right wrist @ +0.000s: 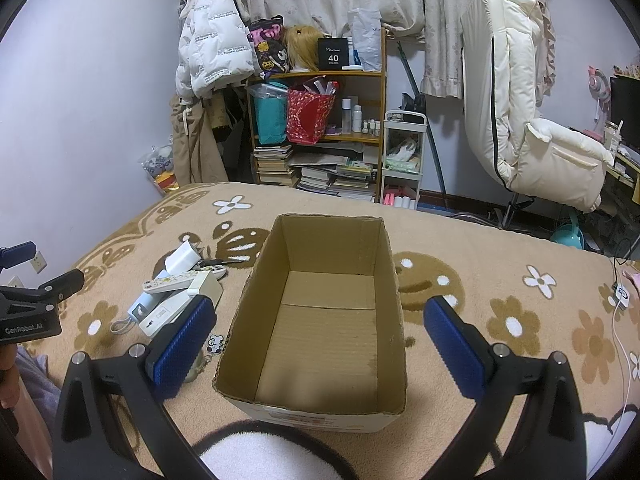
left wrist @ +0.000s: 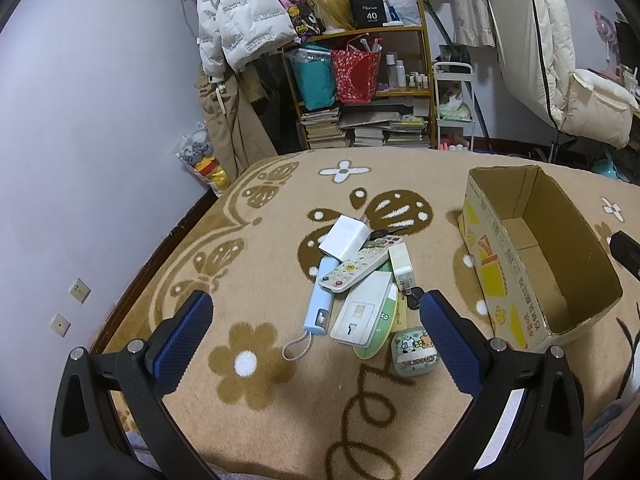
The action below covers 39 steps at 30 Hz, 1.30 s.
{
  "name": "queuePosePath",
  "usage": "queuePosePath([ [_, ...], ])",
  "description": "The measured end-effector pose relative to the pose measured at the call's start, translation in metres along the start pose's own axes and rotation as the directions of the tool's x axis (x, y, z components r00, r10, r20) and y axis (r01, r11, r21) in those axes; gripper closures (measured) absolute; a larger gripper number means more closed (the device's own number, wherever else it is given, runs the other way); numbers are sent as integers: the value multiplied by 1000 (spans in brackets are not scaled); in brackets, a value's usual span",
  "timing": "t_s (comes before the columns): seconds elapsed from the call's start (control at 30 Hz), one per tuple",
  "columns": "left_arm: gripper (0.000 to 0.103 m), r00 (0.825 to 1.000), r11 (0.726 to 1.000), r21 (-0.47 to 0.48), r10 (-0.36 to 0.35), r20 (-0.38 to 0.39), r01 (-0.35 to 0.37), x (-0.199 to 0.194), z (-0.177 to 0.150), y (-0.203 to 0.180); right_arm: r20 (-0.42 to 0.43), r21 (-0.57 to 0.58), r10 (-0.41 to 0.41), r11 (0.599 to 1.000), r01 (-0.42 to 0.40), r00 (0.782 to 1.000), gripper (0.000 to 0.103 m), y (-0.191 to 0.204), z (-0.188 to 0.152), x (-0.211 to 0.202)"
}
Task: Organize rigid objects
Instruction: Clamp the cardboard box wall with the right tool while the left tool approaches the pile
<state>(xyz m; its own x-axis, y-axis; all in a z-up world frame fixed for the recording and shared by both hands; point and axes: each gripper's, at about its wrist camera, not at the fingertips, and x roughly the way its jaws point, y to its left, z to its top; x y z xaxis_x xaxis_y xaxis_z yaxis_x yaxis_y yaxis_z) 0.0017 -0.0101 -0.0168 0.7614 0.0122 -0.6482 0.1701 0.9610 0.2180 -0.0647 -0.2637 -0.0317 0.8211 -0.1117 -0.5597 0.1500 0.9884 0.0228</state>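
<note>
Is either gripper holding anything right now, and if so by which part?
Nothing is held. The left gripper and the right gripper are both open with nothing between their fingers; the cardboard box holds nothing.

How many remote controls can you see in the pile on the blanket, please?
1 for certain: a white remote control with coloured buttons, lying across the light blue power bank, under the white box. A second may lie behind it, mostly hidden.
</note>
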Motion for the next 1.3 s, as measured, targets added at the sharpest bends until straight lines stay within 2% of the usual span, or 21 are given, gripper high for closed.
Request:
queuePosePath([
  [0.17, 1, 999, 1000, -17, -11, -40, 10, 9, 4, 4, -23, 14, -22, 1000, 22, 999, 0, 3, -3, 10],
  [0.3, 1, 996, 999, -25, -23, -88, 21, 21, 11, 5, -73, 25, -35, 999, 37, 997, 0, -8, 5, 25],
  [0.63, 1, 991, 1000, -7, -18, -132, 17, 49, 25, -1, -172, 26, -55, 998, 60, 984, 0, -24, 12, 59],
  [0.87, 1, 984, 1000, -5, -12, -178, 12, 76, 32, -5, -262, 63, -59, 995, 78, 963, 0, -40, 14, 85],
  [1.1, 1, 976, 1000, 7, 4, -219, -2, 103, 36, -7, -319, 90, -21, 995, 53, 948, 0, -52, 14, 110],
  [1.3, 1, 963, 1000, -18, -10, -269, 6, 125, 36, -1, -395, 102, -17, 993, 63, 918, 11, -56, 6, 125],
])
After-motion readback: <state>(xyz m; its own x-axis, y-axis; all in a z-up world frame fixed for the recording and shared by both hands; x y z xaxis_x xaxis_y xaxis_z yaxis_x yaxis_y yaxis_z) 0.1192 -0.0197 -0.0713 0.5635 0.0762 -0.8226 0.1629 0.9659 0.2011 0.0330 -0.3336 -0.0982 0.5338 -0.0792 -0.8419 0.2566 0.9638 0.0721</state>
